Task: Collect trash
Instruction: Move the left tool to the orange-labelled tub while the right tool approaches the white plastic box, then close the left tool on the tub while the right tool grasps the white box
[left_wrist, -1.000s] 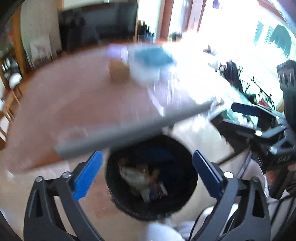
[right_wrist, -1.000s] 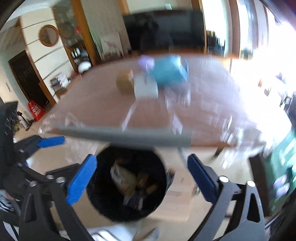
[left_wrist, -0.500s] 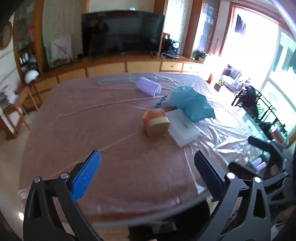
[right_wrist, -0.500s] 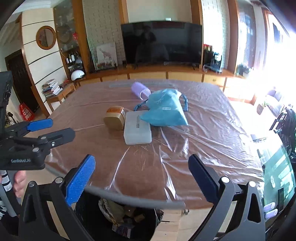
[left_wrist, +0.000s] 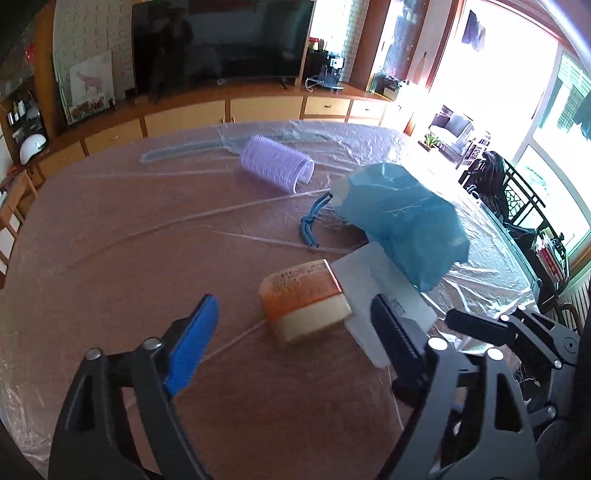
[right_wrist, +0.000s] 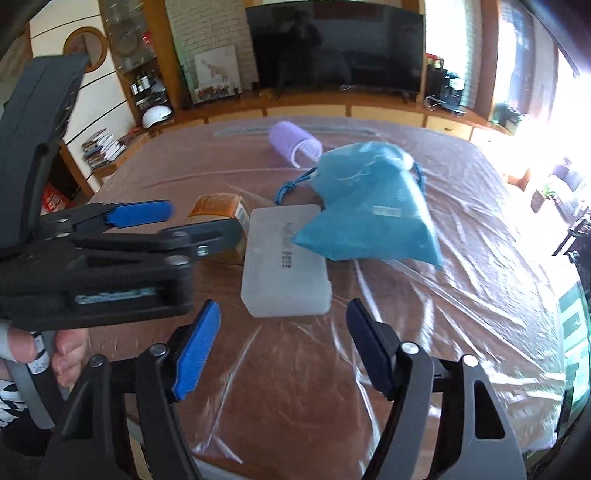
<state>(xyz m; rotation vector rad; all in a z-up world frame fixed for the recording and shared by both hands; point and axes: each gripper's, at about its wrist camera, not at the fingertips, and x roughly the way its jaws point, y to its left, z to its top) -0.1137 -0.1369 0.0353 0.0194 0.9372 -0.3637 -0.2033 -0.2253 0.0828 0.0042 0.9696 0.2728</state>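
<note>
Left wrist view: the left gripper (left_wrist: 291, 334), jaws apart and empty, has the orange box (left_wrist: 304, 301) lying crosswise just beyond its fingertips; the right gripper (right_wrist: 282, 349), also apart, is farther off.

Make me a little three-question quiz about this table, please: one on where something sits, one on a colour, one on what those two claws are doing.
1. Where does the orange-lidded jar lie?
A. Beside the clear plastic box
B. Inside the blue bag
C. On the TV cabinet

2. What colour is the ridged roller at the far side of the table?
A. Green
B. Lilac
C. Red

3. What state is the left claw in?
A. Shut on the jar
B. Shut on nothing
C. Open, holding nothing

Answers: 1 A, the jar lies on its side right next to the box. 2 B, it is pale purple in both views. 3 C, its fingers are spread with the jar beyond them; the right claw is open too.
</note>
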